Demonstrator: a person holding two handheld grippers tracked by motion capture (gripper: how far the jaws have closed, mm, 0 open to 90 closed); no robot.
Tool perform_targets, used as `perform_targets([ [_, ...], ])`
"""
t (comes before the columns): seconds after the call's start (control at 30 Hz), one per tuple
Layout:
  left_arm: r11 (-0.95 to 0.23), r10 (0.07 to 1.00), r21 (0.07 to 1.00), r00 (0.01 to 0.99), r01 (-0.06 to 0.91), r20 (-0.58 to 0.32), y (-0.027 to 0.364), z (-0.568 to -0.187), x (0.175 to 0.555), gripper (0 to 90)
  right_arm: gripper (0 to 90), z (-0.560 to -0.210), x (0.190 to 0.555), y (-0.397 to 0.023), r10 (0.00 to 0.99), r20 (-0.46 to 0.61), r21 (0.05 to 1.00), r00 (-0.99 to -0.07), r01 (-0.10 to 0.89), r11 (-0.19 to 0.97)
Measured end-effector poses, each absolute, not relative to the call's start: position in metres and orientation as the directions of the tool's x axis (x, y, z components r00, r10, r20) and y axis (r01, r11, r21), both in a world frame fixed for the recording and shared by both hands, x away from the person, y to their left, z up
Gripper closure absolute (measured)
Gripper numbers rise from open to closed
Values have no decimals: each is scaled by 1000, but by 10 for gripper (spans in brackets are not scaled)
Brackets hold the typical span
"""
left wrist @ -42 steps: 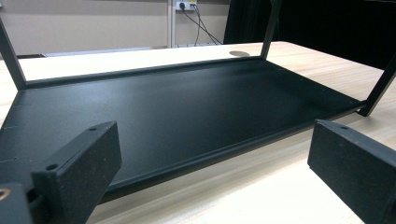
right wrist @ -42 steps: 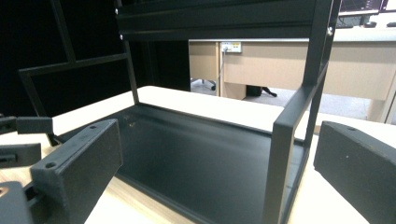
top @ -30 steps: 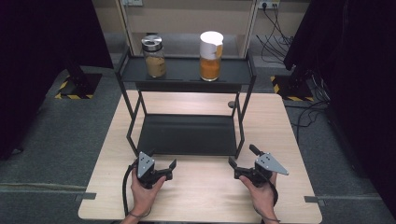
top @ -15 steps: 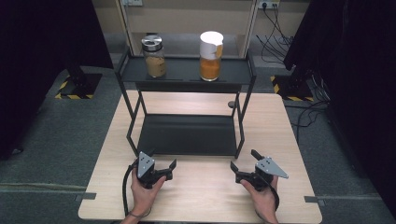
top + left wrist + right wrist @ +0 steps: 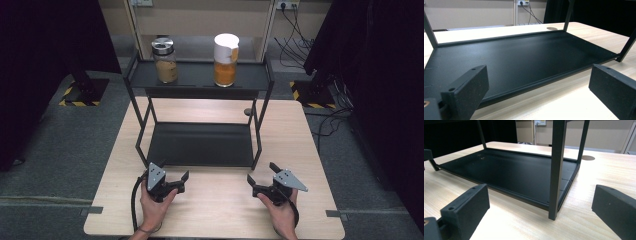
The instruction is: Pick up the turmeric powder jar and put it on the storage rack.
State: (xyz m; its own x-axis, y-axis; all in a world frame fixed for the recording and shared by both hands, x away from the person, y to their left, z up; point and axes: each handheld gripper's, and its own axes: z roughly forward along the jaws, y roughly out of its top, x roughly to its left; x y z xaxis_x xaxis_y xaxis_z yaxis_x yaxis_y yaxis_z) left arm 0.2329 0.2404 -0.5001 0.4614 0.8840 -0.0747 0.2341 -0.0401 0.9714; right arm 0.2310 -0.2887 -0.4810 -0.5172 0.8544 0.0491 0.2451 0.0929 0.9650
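A black two-tier rack (image 5: 200,145) stands on the wooden table (image 5: 300,135). On its top shelf (image 5: 195,77) are a glass jar with a metal lid (image 5: 164,61) and a white-capped container of orange stuff (image 5: 226,60). The lower shelf (image 5: 519,55) is bare. My left gripper (image 5: 168,171) rests on the table just in front of the rack's front left corner, open and holding nothing. My right gripper (image 5: 262,173) sits by the front right leg (image 5: 556,170), open and holding nothing as well. Both pairs of jaws stand wide apart in the left gripper view (image 5: 536,86) and the right gripper view (image 5: 541,203).
A small round grommet (image 5: 248,111) sits in the tabletop behind the rack. Bare wood runs along the near edge between the two hands. Dark curtains flank the table, and cables (image 5: 300,30) lie on the floor at the back right.
The right gripper has drifted very slightly toward the near edge of the table. The left gripper and the rack have not moved.
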Motion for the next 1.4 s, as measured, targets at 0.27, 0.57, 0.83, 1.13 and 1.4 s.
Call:
perform_targets([
  [0.27,-42,884,972,462,233,-73,240,-500,233,22,15,-482,231,-288,855,43,962,-516,254,105],
  [0.57,-42,884,972,462,233,-72,240,-500,233,22,15,-483,232,-287,857,47,956,-514,271,110],
  [0.83,-43,884,972,462,232,-72,240,-500,233,22,16,-484,232,-286,856,41,955,-515,272,118],
  [1.13,-44,884,971,463,233,-71,240,-500,233,22,23,-483,233,-287,853,43,954,-521,274,120],
  [1.4,-37,884,971,461,237,-79,241,-500,233,22,28,-485,232,-288,849,36,957,-528,262,122],
])
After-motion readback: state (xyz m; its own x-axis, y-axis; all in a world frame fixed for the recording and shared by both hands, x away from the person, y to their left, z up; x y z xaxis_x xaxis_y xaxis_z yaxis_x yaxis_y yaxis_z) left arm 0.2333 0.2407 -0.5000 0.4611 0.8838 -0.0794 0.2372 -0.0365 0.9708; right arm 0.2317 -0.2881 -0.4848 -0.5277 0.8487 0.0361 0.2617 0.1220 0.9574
